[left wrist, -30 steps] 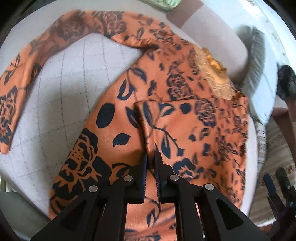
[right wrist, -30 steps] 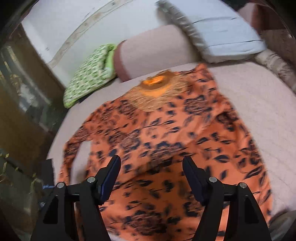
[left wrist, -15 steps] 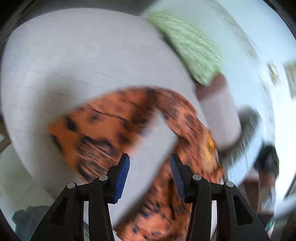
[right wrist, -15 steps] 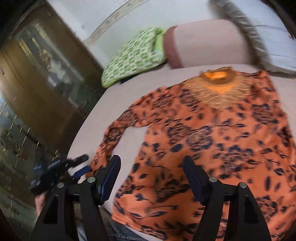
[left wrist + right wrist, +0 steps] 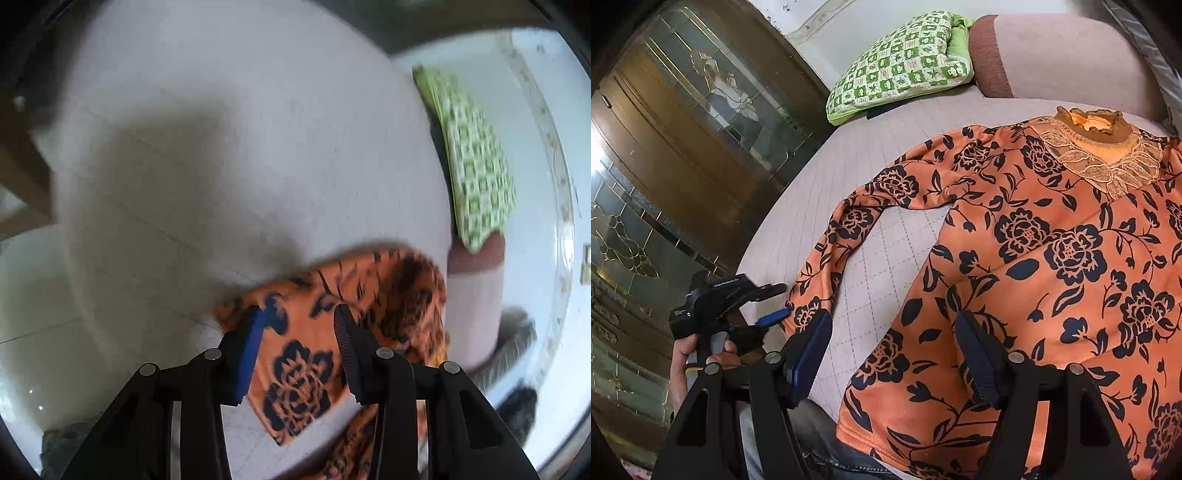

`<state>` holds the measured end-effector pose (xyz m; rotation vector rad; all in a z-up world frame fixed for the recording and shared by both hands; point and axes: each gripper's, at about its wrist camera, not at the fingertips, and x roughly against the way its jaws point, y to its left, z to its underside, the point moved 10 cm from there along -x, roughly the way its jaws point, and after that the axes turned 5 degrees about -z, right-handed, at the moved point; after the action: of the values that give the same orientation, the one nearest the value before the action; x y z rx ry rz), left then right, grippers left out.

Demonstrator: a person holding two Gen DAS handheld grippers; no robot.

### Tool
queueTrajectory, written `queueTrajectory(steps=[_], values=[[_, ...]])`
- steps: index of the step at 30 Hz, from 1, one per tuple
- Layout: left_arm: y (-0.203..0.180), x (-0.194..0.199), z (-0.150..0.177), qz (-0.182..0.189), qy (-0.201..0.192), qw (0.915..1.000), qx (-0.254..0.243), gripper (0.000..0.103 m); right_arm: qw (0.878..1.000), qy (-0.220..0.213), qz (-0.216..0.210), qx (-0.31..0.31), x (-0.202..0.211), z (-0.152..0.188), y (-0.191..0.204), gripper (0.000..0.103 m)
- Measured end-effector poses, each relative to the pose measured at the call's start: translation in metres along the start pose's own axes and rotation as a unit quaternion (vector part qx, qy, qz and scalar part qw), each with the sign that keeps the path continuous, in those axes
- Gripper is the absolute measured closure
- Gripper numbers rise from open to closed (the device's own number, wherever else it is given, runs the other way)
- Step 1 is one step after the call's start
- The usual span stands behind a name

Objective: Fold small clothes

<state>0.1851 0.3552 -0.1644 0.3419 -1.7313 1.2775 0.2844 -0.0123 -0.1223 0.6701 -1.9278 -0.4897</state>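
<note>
Orange floral-print top (image 5: 1052, 258) flat on quilted pale bedcover (image 5: 849, 155).
Left gripper (image 5: 299, 325) wide open astride sleeve cuff (image 5: 295, 373); right gripper (image 5: 892, 332) wide open, holding nothing.

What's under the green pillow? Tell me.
The green pillow lies on the quilted couch seat; a dark flat edge pokes out beneath. The rest is covered.

the left wrist view is motion-blurred, so the orange floral top (image 5: 314, 354) shows only as a smeared sleeve end. in the right wrist view the top's right side and hem run off the frame, and the right gripper (image 5: 894, 354) covers part of its lower body.
</note>
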Motion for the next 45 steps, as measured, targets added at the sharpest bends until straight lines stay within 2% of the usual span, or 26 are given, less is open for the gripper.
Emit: queueTrajectory(steps=[2, 7, 11, 14, 17, 18, 20, 22, 24, 26, 27, 28, 29, 30, 31, 32, 33, 34, 35, 36, 37, 39, 40, 43, 45], values=[[0.003, 0.005, -0.001, -0.010, -0.013, 0.9998, 0.007, 0.062, 1.000, -0.003, -0.001, -0.003, 0.004, -0.001, -0.002, 0.031], [0.001, 0.004, 0.011, -0.042, 0.001, 0.9991, -0.008, 0.063, 1.000, -0.014, -0.009, -0.017, 0.013, -0.004, -0.009, 0.031], [0.018, 0.011, 0.014, -0.082, -0.011, 0.9961, 0.030, 0.062, 0.999, -0.010, -0.018, -0.025, 0.013, -0.001, -0.009, 0.031], [0.019, 0.012, 0.014, -0.073, -0.010, 0.9960, 0.050, 0.062, 0.999, -0.008, -0.020, -0.025, 0.012, 0.000, -0.009, 0.031], [0.002, 0.006, 0.014, -0.071, -0.014, 0.9971, 0.022, 0.060, 0.999, -0.007, -0.023, -0.026, 0.010, 0.002, -0.008, 0.031], [-0.006, 0.003, 0.014, -0.066, -0.016, 0.9976, 0.007, 0.066, 0.999, -0.006, -0.023, -0.026, 0.010, 0.003, -0.009, 0.031], [-0.018, -0.008, 0.020, -0.045, -0.002, 0.9990, -0.003, 0.086, 0.999, -0.003, -0.022, -0.026, 0.010, 0.005, -0.010, 0.031], [-0.022, -0.025, 0.027, -0.030, 0.026, 0.9992, 0.003, 0.088, 1.000, -0.003, -0.018, -0.025, 0.011, 0.007, -0.013, 0.031], [-0.024, -0.021, 0.023, -0.035, 0.008, 0.9993, 0.002, 0.093, 0.999, -0.006, -0.017, -0.028, 0.014, 0.006, -0.017, 0.031], [-0.035, -0.008, 0.021, -0.025, -0.020, 0.9993, -0.016, 0.095, 0.999, -0.008, -0.019, -0.035, 0.016, 0.005, -0.022, 0.031], [-0.044, 0.001, 0.021, -0.011, -0.035, 0.9988, -0.032, 0.095, 0.999, -0.009, -0.020, -0.039, 0.017, 0.004, -0.024, 0.031], [-0.067, 0.019, 0.024, 0.022, -0.062, 0.9957, -0.065, 0.095, 0.999, -0.011, -0.023, -0.041, 0.020, 0.003, -0.026, 0.031], [-0.091, 0.037, 0.029, 0.059, -0.084, 0.9895, -0.102, 0.095, 0.999, -0.014, -0.024, -0.041, 0.025, 0.002, -0.028, 0.031], [-0.111, 0.053, 0.037, 0.078, -0.103, 0.9817, -0.139, 0.095, 0.999, -0.018, -0.024, -0.039, 0.029, 0.000, -0.029, 0.031], [-0.137, 0.071, 0.052, 0.088, -0.126, 0.9688, -0.194, 0.095, 0.999, -0.022, -0.024, -0.038, 0.034, -0.001, -0.031, 0.031], [-0.163, 0.083, 0.073, 0.094, -0.130, 0.9536, -0.255, 0.095, 0.999, -0.027, -0.024, -0.038, 0.042, -0.003, -0.035, 0.031], [-0.193, 0.091, 0.105, 0.105, -0.111, 0.9345, -0.322, 0.095, 0.998, -0.030, -0.025, -0.039, 0.047, -0.004, -0.038, 0.031], [-0.207, 0.095, 0.127, 0.116, -0.095, 0.9237, -0.352, 0.095, 0.998, -0.035, -0.026, -0.042, 0.055, -0.005, -0.043, 0.031], [-0.224, 0.098, 0.159, 0.131, -0.070, 0.9073, -0.393, 0.095, 0.998, -0.039, -0.027, -0.045, 0.061, -0.007, -0.048, 0.031], [-0.239, 0.099, 0.200, 0.141, -0.045, 0.8856, -0.440, 0.095, 0.997, -0.046, -0.027, -0.050, 0.073, -0.009, -0.057, 0.031], [-0.245, 0.097, 0.223, 0.142, -0.034, 0.8724, -0.467, 0.095, 0.997, -0.054, -0.029, -0.056, 0.083, -0.011, -0.065, 0.031], [-0.257, 0.079, 0.289, 0.143, 0.010, 0.8380, -0.527, 0.094, 0.994, -0.072, -0.031, -0.071, 0.104, -0.017, -0.084, 0.031], [-0.259, 0.070, 0.308, 0.146, 0.030, 0.8289, -0.539, 0.094, 0.993, -0.080, -0.032, -0.081, 0.115, -0.020, -0.097, 0.031], [-0.263, 0.023, 0.371, 0.128, 0.084, 0.7915, -0.592, 0.094, 0.989, -0.097, -0.031, -0.111, 0.141, -0.028, -0.141, 0.031], [-0.256, -0.007, 0.397, 0.126, 0.126, 0.7868, -0.591, 0.092, 0.987, -0.097, -0.029, -0.129, 0.148, -0.030, -0.170, 0.031]])
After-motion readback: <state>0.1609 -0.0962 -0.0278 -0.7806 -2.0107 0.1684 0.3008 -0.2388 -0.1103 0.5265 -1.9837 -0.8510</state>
